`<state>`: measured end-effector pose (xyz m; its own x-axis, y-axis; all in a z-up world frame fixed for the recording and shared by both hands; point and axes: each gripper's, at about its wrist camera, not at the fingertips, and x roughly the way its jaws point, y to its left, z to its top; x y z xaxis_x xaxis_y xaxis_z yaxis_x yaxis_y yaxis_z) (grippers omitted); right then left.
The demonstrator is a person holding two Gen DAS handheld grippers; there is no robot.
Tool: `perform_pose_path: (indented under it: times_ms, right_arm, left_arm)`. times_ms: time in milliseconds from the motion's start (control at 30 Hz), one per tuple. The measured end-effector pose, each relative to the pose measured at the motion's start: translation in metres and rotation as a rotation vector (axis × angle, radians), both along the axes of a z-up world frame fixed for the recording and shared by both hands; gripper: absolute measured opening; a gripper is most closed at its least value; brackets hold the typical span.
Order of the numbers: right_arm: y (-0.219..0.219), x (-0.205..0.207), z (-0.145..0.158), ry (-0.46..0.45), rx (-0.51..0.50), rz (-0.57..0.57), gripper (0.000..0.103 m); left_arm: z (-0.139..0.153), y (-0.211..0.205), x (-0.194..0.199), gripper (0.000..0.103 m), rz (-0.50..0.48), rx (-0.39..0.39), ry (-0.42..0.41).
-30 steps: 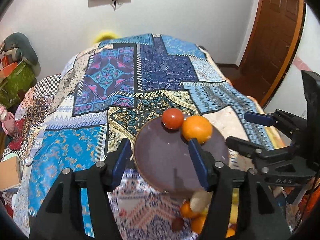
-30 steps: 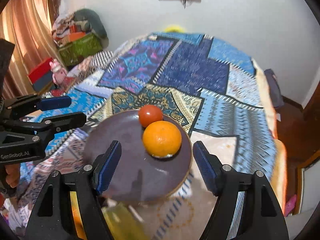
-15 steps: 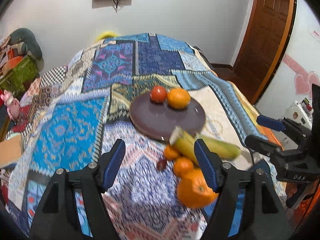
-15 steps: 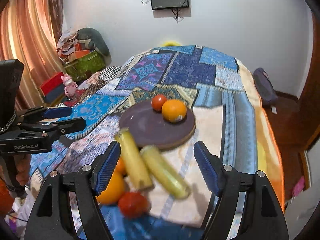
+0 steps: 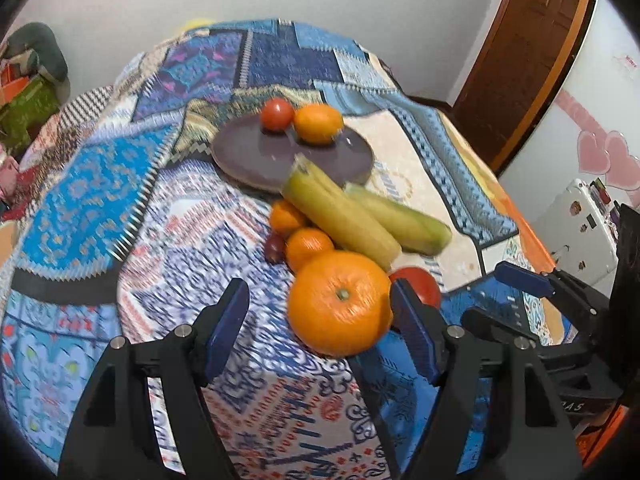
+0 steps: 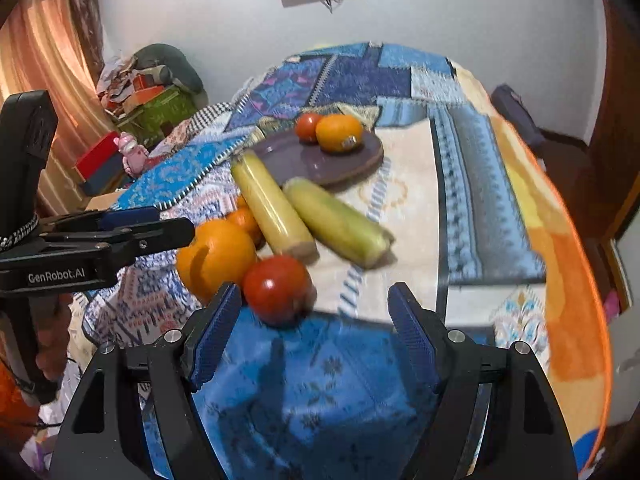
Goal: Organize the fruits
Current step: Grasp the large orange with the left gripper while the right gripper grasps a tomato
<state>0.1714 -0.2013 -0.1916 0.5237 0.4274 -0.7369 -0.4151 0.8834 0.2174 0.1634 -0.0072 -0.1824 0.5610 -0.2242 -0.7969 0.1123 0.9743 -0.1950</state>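
A dark purple plate (image 5: 256, 156) (image 6: 296, 160) on the patterned bed holds a tomato (image 5: 276, 114) (image 6: 306, 127) and an orange (image 5: 318, 123) (image 6: 339, 132). In front of it lie two yellow-green corn-like cobs (image 5: 340, 216) (image 6: 272, 208), small oranges (image 5: 308, 242), a large orange (image 5: 338, 302) (image 6: 218, 258) and a red tomato (image 6: 276, 294) (image 5: 418, 282). My left gripper (image 5: 320, 334) is open, with the large orange just ahead by its right finger. My right gripper (image 6: 312, 332) is open, with the tomato by its left finger.
The patchwork bedspread (image 5: 100, 184) covers the bed. A brown door (image 5: 532, 52) stands at the right. Boxes and clutter (image 6: 148, 100) sit by the curtain at the left. A white appliance (image 5: 580, 232) is beside the bed.
Both grippers have pulled back from the plate toward the near end of the bed. The loose fruit pile now lies close in front of them. Both stay open.
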Motion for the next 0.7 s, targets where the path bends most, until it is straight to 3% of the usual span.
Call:
perform_pose_path:
  times_ms: [300,700]
  right_arm:
    - [0.0,-0.001,-0.008,0.023,0.003,0.016,0.073]
    - [0.016,0.007,-0.016,0.065,0.023,0.062,0.069]
  left_arm:
    - [-0.028,-0.019,0.01,0.073,-0.04,0.014,0.069]
    - [-0.026,-0.01,0.011,0.069,-0.053,-0.064,0.05]
